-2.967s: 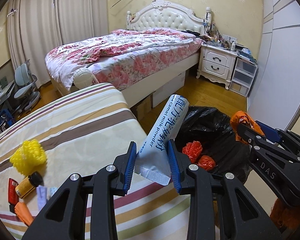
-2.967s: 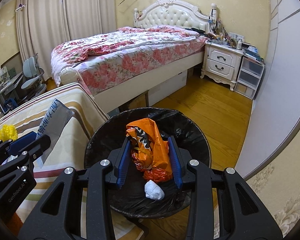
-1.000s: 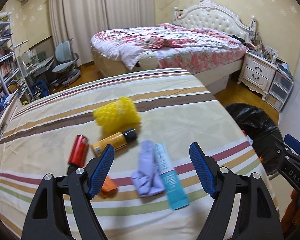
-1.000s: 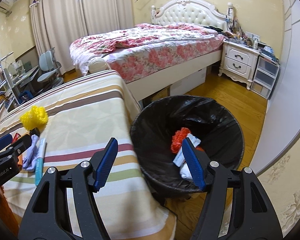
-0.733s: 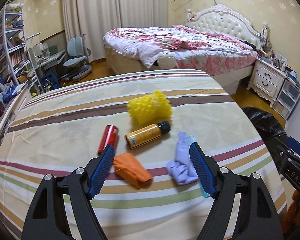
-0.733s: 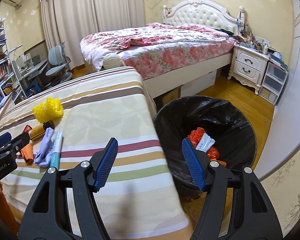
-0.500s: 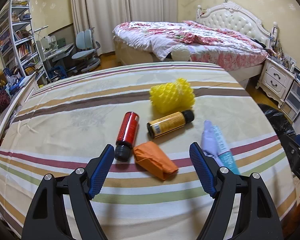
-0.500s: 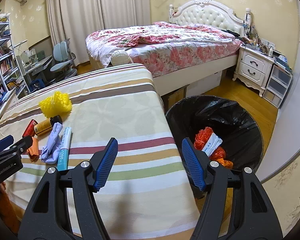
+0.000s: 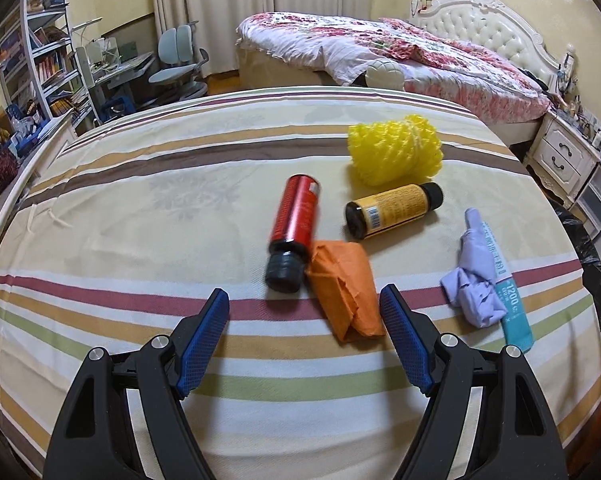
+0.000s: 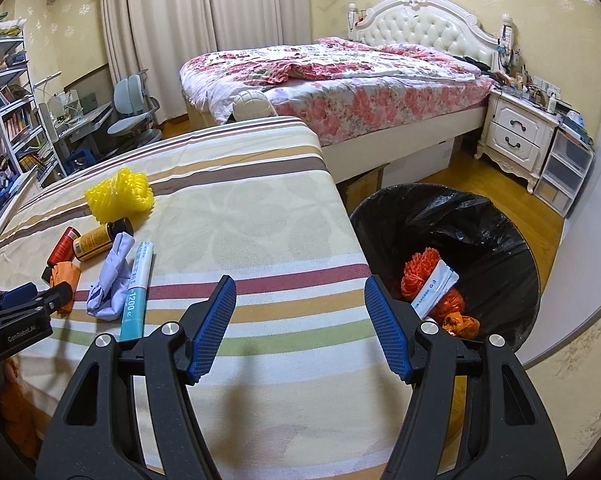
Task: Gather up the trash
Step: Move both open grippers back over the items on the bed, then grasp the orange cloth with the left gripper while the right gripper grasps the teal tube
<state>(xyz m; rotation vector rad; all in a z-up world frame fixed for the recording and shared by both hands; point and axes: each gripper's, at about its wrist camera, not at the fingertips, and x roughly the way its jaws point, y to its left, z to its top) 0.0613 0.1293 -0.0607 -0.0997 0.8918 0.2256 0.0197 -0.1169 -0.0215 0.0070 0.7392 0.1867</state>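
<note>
Left wrist view: the orange crumpled wrapper [image 9: 346,290] lies on the striped tabletop [image 9: 140,208] just ahead of the left claw [image 9: 304,338], whose blue pads stand apart with nothing between them. It looks soft and folded, likely to squash flat under a pinch. To take it well, I would bring the claw down so both pads straddle the wrapper's width, keeping clear of the red bottle [image 9: 294,228], whose black cap touches the wrapper's left edge. Just beyond lie a yellow-labelled bottle [image 9: 392,210] and a yellow foam net [image 9: 394,154]; off to the right a lilac crumpled cloth [image 9: 474,280] rests against a teal-and-white tube [image 9: 506,292].

From the right wrist view, the right claw [image 10: 302,328] is also spread and empty, hanging over the tabletop's near edge beside the black-lined bin [image 10: 500,216], which already holds an orange net [image 10: 418,268], a white sachet [image 10: 436,288] and orange scraps.
</note>
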